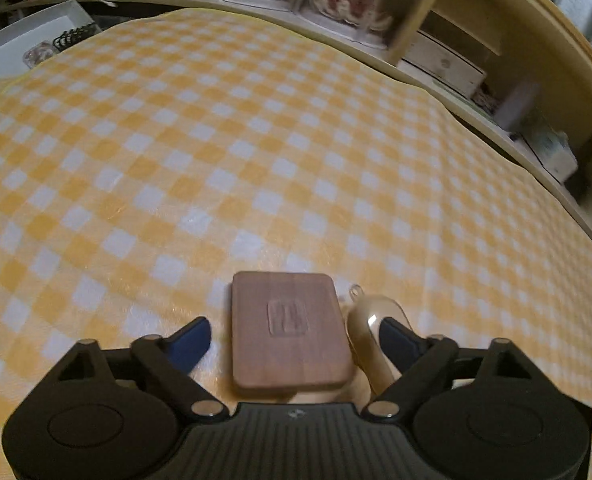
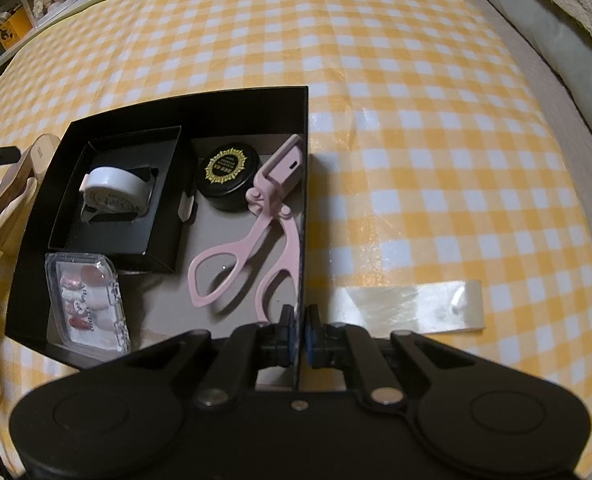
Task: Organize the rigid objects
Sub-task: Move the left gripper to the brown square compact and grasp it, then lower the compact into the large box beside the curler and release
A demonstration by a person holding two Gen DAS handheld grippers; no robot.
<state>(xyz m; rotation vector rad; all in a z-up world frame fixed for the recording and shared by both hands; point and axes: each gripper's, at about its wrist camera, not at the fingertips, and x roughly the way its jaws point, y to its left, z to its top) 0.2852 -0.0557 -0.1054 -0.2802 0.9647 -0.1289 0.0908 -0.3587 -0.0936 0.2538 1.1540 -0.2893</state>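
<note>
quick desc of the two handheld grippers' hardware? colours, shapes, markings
Both match. The left gripper and right gripper have matte black bodies with two round discs at the sides, a ribbed centre panel on the left one, angular black linkage arms with silver pivot pins, and blue pads on the fingertips. No cables, sleeves or readable markings visible.

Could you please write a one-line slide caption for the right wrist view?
Right gripper clamped on the black box wall, box holding a pink eyelash curler, black jar and nail-tip case.
</note>
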